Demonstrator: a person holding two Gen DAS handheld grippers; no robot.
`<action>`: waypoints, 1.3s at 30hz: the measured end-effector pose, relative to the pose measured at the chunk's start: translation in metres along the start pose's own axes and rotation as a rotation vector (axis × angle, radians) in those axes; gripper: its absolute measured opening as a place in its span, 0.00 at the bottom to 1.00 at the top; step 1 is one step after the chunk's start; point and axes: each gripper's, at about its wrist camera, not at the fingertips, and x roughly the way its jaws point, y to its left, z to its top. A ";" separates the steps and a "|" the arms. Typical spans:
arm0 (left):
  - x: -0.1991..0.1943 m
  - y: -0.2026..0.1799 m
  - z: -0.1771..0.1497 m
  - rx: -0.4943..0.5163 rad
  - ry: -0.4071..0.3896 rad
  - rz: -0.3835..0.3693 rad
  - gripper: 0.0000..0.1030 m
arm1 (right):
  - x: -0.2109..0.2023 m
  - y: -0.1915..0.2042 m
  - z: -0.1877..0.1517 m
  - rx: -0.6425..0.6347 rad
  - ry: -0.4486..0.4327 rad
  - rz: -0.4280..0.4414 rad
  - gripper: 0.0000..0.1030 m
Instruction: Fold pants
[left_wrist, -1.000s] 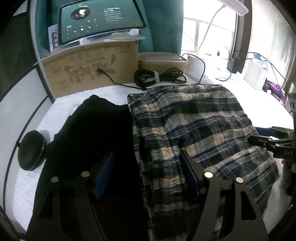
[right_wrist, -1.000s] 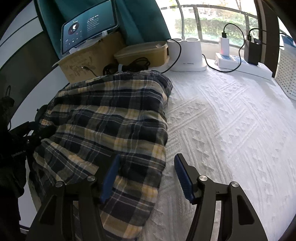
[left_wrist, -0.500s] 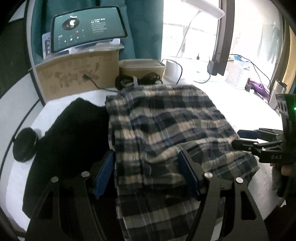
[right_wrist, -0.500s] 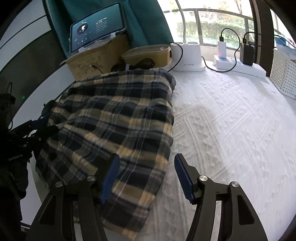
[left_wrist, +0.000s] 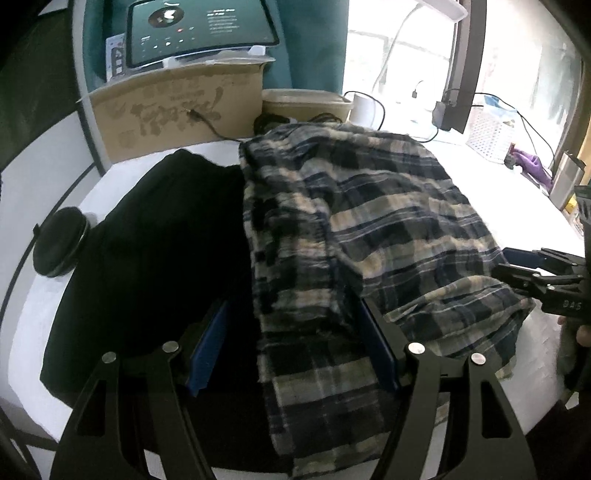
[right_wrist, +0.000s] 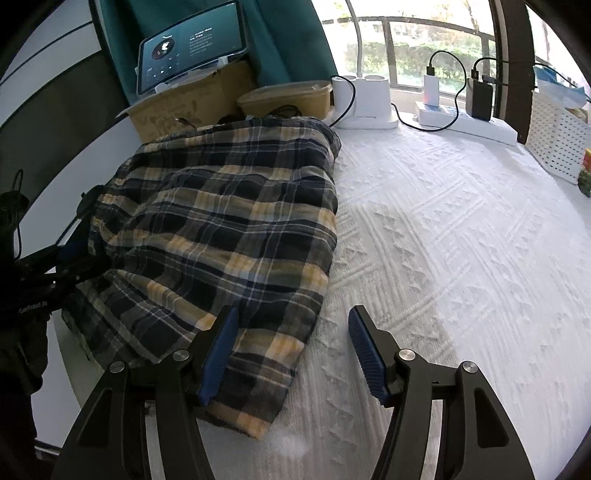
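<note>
Plaid pants (left_wrist: 369, 229) lie bunched on the white bedspread (right_wrist: 461, 240), their left edge over a black garment (left_wrist: 155, 258). My left gripper (left_wrist: 291, 306) hangs open above that edge, with plaid cloth and black cloth between its blue pads and no visible pinch. It also shows at the left edge of the right wrist view, left gripper (right_wrist: 74, 254). My right gripper (right_wrist: 291, 314) is open at the near right corner of the pants (right_wrist: 221, 221); its left fingertip is over the cloth, its right over bare bedspread. It appears in the left wrist view as the right gripper (left_wrist: 532, 266).
Behind the pants stand a cardboard box (left_wrist: 177, 110) with a tablet (left_wrist: 199, 29), a lidded container (right_wrist: 288, 96) and coiled cables. A power strip (right_wrist: 465, 122) and white basket (right_wrist: 554, 140) sit far right. A round black case (left_wrist: 59, 247) lies left.
My left gripper has shifted right, from over the black garment onto the plaid edge. My right gripper has drawn back, so the near hem of the pants shows. Both stay open.
</note>
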 end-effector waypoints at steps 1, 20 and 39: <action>0.000 0.002 -0.001 -0.004 0.001 0.005 0.68 | -0.001 0.000 -0.001 0.000 0.000 -0.003 0.62; -0.028 -0.023 -0.006 0.055 -0.052 -0.008 0.68 | -0.030 -0.013 -0.028 0.035 -0.003 -0.033 0.63; -0.062 -0.096 0.007 0.158 -0.131 -0.090 0.68 | -0.108 -0.041 -0.049 0.098 -0.131 -0.112 0.63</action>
